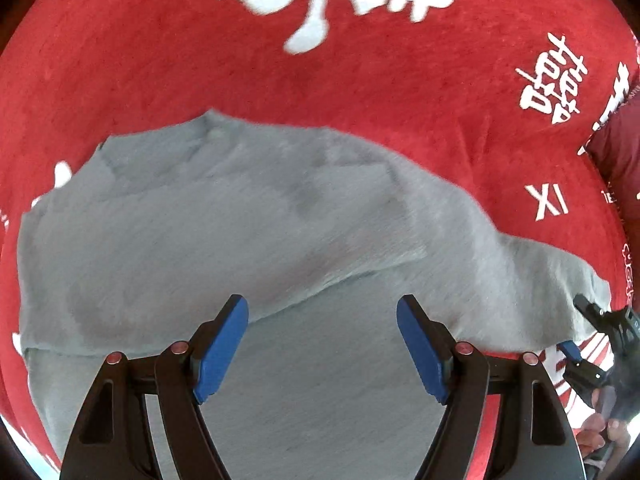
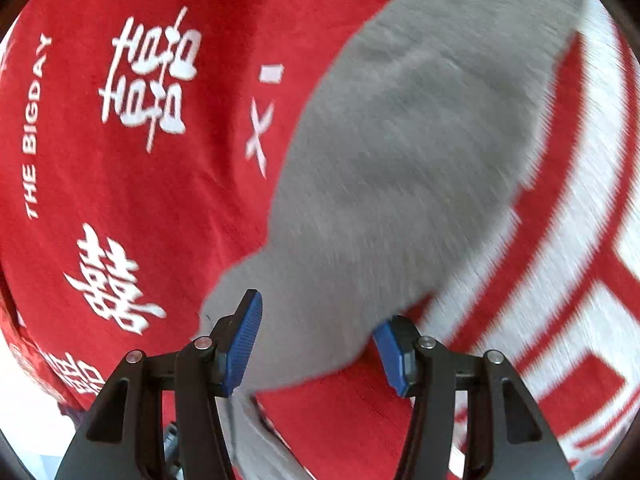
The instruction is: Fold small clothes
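A small grey garment (image 1: 224, 224) lies spread on a red cloth with white characters. In the left wrist view my left gripper (image 1: 322, 344) is open, its blue pads over the garment's near part, holding nothing. One layer of the garment lies folded over another, with a fold edge running between the pads. In the right wrist view the garment (image 2: 400, 152) stretches away from my right gripper (image 2: 318, 340), which is open with one end of the cloth lying between its blue pads. The right gripper also shows in the left wrist view (image 1: 584, 328) at the garment's right tip.
The red cloth (image 1: 360, 80) with white print covers the surface all around. A white-and-red striped pattern (image 2: 580, 240) lies to the right of the garment. A dark red cushion (image 1: 620, 148) sits at the right edge. A hand (image 1: 600, 432) shows bottom right.
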